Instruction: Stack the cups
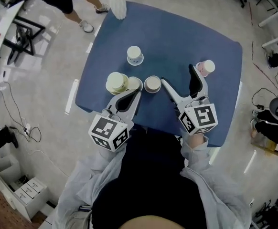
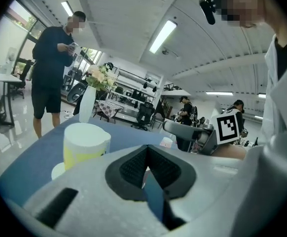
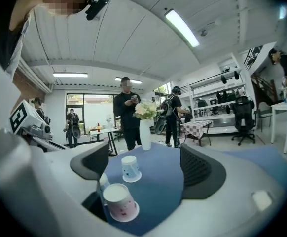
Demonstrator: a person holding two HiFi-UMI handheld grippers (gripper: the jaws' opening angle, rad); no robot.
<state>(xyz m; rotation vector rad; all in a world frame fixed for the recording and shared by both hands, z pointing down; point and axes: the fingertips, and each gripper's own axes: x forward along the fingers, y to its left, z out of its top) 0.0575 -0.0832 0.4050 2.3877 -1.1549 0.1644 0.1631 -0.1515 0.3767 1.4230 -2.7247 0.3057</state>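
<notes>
Blue-topped table point(image 1: 177, 37) first: all the cups sit on its near half, so nothing needs a long reach. Both tools hang by the near edge. The left gripper point(image 1: 135, 94) has its jaws pressed together with nothing in them, nose just short of the cups. The right gripper point(image 1: 177, 74) is spread as wide as it goes and carries nothing, with bare table showing between its pads. A white vase point(image 1: 117, 5) of flowers stands at the far edge, well apart from the action.

The yellow cup stack point(image 1: 116, 82) is the fattest thing in the row, so I'd treat it as the base and bring the loose ones to it. Just beside it sits a pale cup point(image 1: 134, 83), then a second pale cup point(image 1: 152, 84). Whether those two touch, I can't tell. The blue-print cup point(image 1: 134, 55) stands alone farther back. The pink cup point(image 1: 206, 67) is off alone, just past the right tool's outer jaw.

My take: grab a loner first, probably pink, since the crowded pair invites knocking a neighbour. The cups are bottom-up and tapered, so come in level with the pads on opposite walls. Squeeze lightly, they look like paper. Lift straight up, centre over the stack, lower square. The closed left tool could steady the stack.
</notes>
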